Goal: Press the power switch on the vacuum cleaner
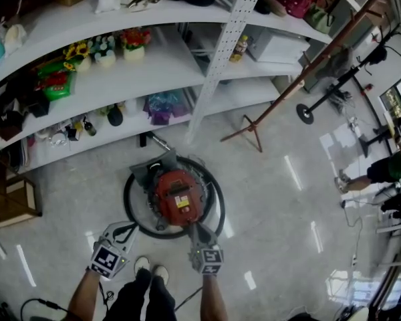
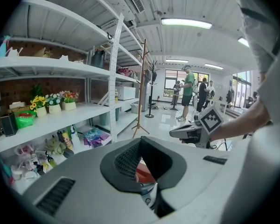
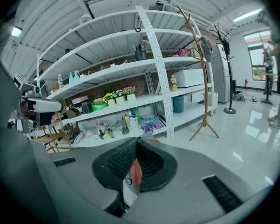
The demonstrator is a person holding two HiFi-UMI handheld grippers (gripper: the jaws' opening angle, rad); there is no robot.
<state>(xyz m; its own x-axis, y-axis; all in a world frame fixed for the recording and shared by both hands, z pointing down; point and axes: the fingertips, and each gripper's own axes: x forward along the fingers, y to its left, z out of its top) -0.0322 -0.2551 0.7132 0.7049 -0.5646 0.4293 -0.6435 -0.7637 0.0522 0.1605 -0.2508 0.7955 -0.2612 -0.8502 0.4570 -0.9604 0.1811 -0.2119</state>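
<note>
The red canister vacuum cleaner (image 1: 179, 198) sits on the pale floor inside a ring of its black hose (image 1: 130, 216), close in front of my feet. My right gripper (image 1: 199, 235) is shut, and its tip is at the near edge of the red body. A strip of red and a white label (image 3: 129, 190) show through its jaw cut-out. My left gripper (image 1: 131, 228) is also shut, hanging over the hose at the vacuum's near left. Through its cut-out I see a bit of the red vacuum body (image 2: 144, 174). I cannot make out the power switch in any view.
White shelving (image 1: 154, 72) with flower pots, bottles and bags runs behind the vacuum. A wooden coat stand (image 1: 254, 129) leans to its right. A wooden crate (image 1: 13, 202) stands at the left. People (image 1: 387, 169) and black stands are at the far right.
</note>
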